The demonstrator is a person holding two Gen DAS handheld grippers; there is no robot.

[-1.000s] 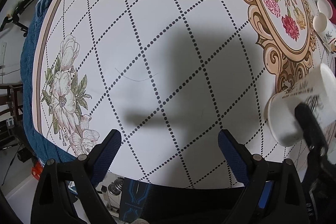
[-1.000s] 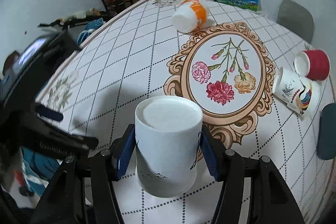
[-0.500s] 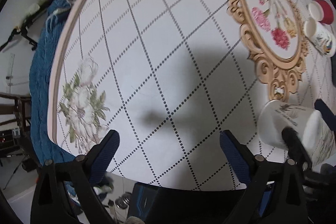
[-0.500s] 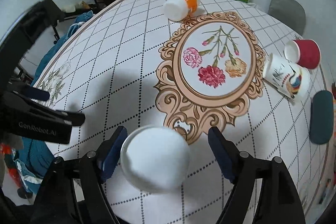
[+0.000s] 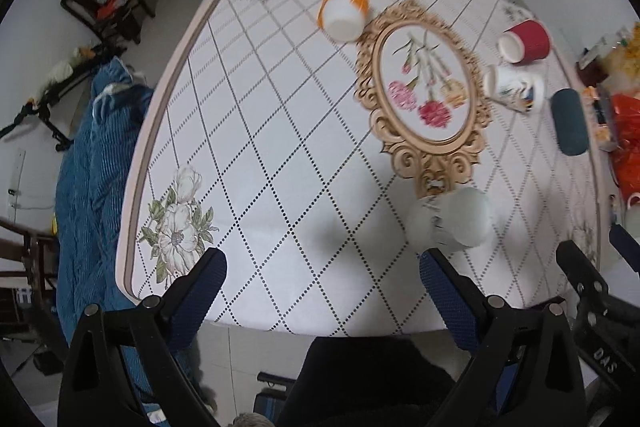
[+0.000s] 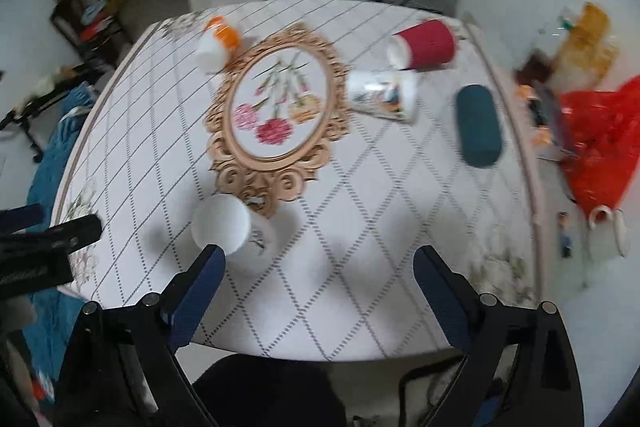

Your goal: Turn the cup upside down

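right gripper [image 6: 320, 269] jaws wide apart, empty | left gripper [image 5: 322, 273] likewise spread, holding nothing | white cup [image 6: 230, 233] base-up on table [image 6: 360, 227]

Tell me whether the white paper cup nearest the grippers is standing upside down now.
Upside down: the white paper cup shows its closed flat base upward, rim on the tablecloth, free of both grippers.

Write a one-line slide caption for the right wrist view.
Open right tongs above the table edge, white cup standing upside down by the floral medallion.
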